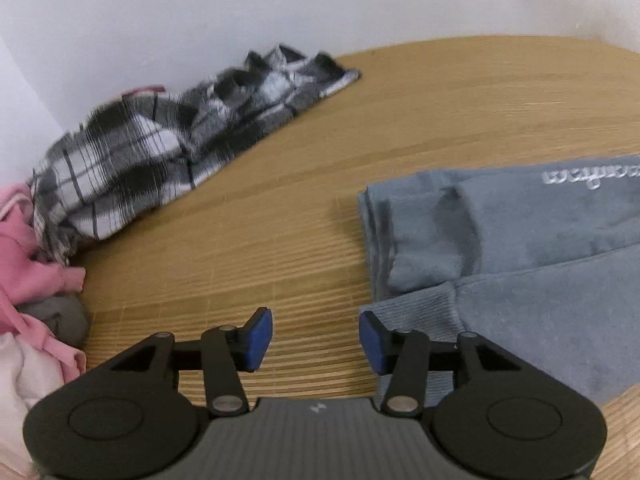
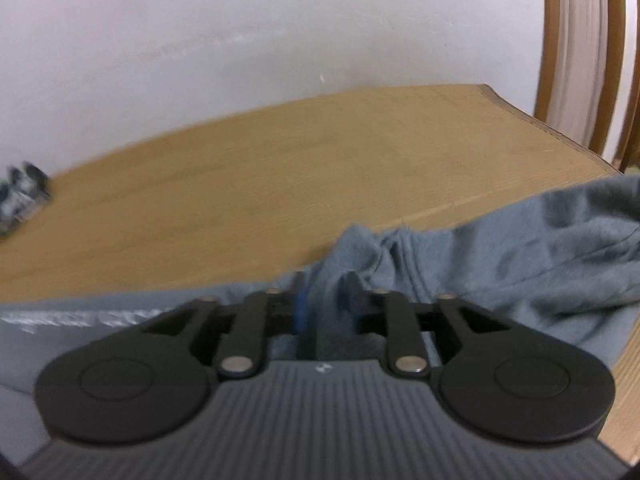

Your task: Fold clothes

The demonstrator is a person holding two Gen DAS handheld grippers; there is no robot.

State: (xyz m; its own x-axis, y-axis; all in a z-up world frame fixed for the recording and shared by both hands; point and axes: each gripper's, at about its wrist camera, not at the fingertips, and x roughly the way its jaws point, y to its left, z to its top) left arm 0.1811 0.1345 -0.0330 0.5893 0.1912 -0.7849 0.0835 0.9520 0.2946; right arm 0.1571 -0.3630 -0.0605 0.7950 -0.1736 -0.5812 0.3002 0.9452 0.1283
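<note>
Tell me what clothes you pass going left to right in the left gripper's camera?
pink clothes → checked shirt → blue-grey sweatshirt

The bench [image 1: 304, 184] is matt, grained wood; the blue sweatshirt [image 1: 540, 248] looks soft and fleecy; the checked shirt [image 1: 132, 168] looks like brushed cloth.

The grey-blue sweatshirt [image 1: 540, 248] bears a line of pale embroidered lettering [image 1: 592, 178] near its upper edge, seen upside down in the left wrist view and too blurred to read. In the right wrist view the same pale lettering [image 2: 80, 318] is only a smear. Each gripper body carries a small white logo mark [image 1: 319, 408], not a readable word.
</note>
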